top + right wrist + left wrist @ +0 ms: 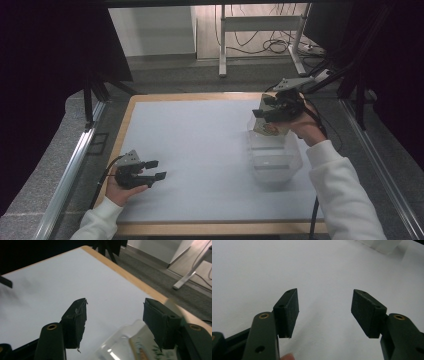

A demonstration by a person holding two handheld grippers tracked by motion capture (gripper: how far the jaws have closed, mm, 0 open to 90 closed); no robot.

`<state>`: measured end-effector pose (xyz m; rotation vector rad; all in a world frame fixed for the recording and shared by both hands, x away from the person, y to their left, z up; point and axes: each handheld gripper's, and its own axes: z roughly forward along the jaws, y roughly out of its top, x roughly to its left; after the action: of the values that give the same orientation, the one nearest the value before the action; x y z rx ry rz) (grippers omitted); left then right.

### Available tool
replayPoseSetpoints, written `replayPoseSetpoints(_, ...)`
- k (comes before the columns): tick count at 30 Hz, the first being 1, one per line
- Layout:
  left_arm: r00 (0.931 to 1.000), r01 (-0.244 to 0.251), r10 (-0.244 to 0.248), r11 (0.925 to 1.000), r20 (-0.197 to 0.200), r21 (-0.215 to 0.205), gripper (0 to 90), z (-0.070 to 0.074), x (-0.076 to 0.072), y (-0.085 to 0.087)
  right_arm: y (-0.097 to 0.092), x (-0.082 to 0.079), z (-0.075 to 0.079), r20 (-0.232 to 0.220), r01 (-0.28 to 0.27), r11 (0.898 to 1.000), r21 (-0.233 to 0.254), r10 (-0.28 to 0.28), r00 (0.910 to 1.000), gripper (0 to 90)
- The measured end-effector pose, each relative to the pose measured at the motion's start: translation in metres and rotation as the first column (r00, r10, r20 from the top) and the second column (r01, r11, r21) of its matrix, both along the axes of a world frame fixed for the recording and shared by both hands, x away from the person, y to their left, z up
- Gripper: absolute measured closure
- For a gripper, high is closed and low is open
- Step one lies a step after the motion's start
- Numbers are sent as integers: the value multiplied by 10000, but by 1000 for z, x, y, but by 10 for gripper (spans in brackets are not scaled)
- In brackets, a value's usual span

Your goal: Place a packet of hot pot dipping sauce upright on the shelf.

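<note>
A clear plastic container point(276, 161) stands on the right half of the white mat point(200, 135). A small beige packet with a printed label point(270, 129) leans upright at its far end. My right gripper point(259, 113) hovers just above that packet, pointing left, with its jaws open and nothing between the pads. In the right gripper view the open gripper point(115, 320) looks down past the container's rim point(117, 340) and the packet point(142, 351). My left gripper point(154, 170) rests near the mat's front left, open and empty, and the same gripper point(324, 312) faces bare mat.
The mat lies on a wooden board point(220, 229) whose edge shows at front and back. Metal rails point(65, 175) run along both sides. Beyond the table stand a desk frame point(222, 45) and floor cables point(272, 46). Dark curtains hang left and right.
</note>
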<state>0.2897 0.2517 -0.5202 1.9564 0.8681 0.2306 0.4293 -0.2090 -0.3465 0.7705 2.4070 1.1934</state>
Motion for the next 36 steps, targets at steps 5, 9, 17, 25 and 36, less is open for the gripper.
replayPoseSetpoints(5, 10000, 49, -49, 10000, 3, -11, 387, 0, 0, -1, 13, -23, -20, -463, -359, 9987, 372, 376, 9982, 348)
replayPoseSetpoints(9, 10000, 60, -60, 10000, 2, -9, 387, 0, -1, -1, 20, -35, -36, -770, -510, 9974, 508, 548, 9955, 341)
replayPoseSetpoints(17, 10000, 47, -47, 10000, -50, 17, 386, -1, -1, -3, 36, -65, -58, -1218, -908, 9928, 781, 999, 9875, 338)
replayPoseSetpoints(25, 10000, -2, 2, 10000, -60, 54, 386, -1, -3, -4, 64, -96, -79, -1622, -1688, 9814, 918, 1820, 9698, 330)
replayPoseSetpoints(36, 10000, -37, 37, 10000, -25, 60, 386, 0, -5, -4, 76, -104, -91, -1820, -1844, 9805, 681, 1940, 9640, 319)
